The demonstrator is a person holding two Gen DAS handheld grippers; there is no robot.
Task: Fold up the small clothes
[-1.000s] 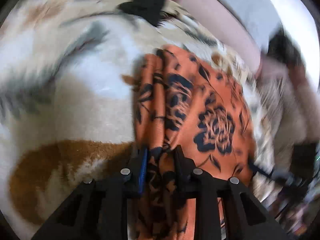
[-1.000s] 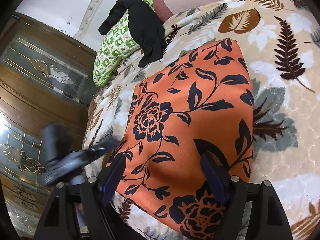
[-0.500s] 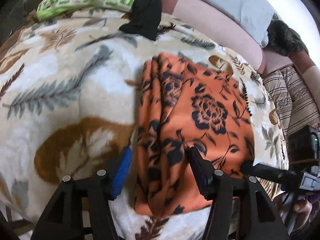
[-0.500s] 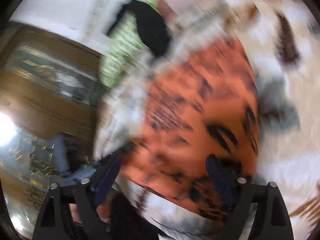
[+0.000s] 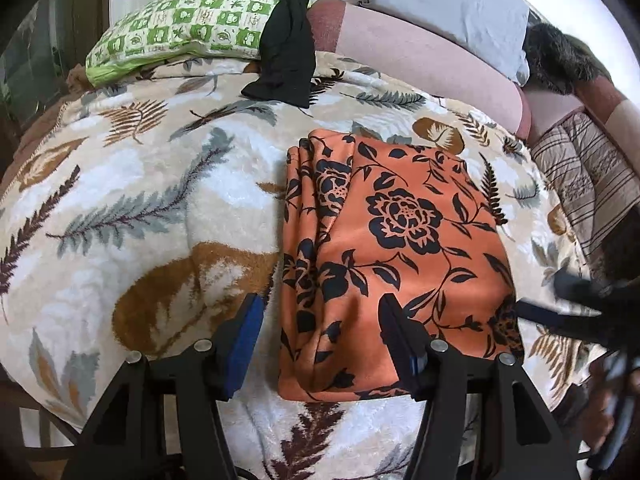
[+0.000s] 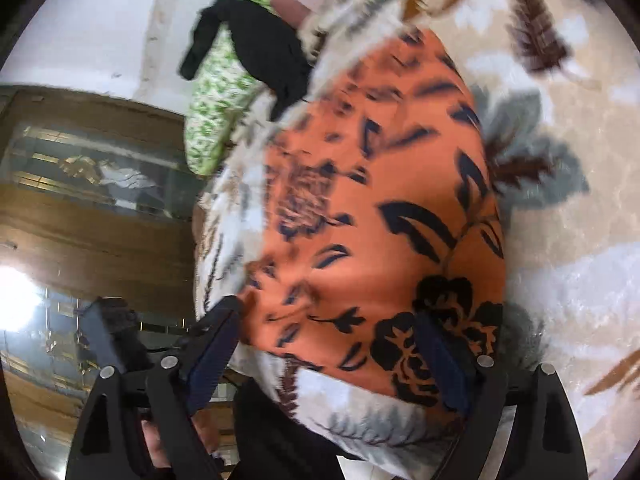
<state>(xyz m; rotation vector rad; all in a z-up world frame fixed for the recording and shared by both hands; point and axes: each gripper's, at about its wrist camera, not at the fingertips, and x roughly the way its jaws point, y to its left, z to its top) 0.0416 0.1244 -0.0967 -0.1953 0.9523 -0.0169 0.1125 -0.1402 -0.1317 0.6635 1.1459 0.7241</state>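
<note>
An orange cloth with a black flower print (image 5: pixel 392 248) lies folded into a rectangle on the leaf-patterned blanket (image 5: pixel 152 208); its left edge is bunched in pleats. It also shows in the right wrist view (image 6: pixel 380 232), blurred. My left gripper (image 5: pixel 320 332) is open and empty, above the cloth's near left edge. My right gripper (image 6: pixel 332 344) is open and empty over the cloth's near end. The right gripper also shows at the far right of the left wrist view (image 5: pixel 560 304).
A green checked pillow (image 5: pixel 180 36) with a black garment (image 5: pixel 288 56) draped over it lies at the back. A pink bolster (image 5: pixel 420 56), grey pillow (image 5: pixel 448 4) and striped bedding (image 5: pixel 592 176) are at the back right. A wooden glass-fronted cabinet (image 6: pixel 92 208) stands beside the bed.
My left gripper has let go of the cloth's left edge, opened and pulled back. The cloth now lies flat. My right gripper has stayed open and swung, blurring its view.
</note>
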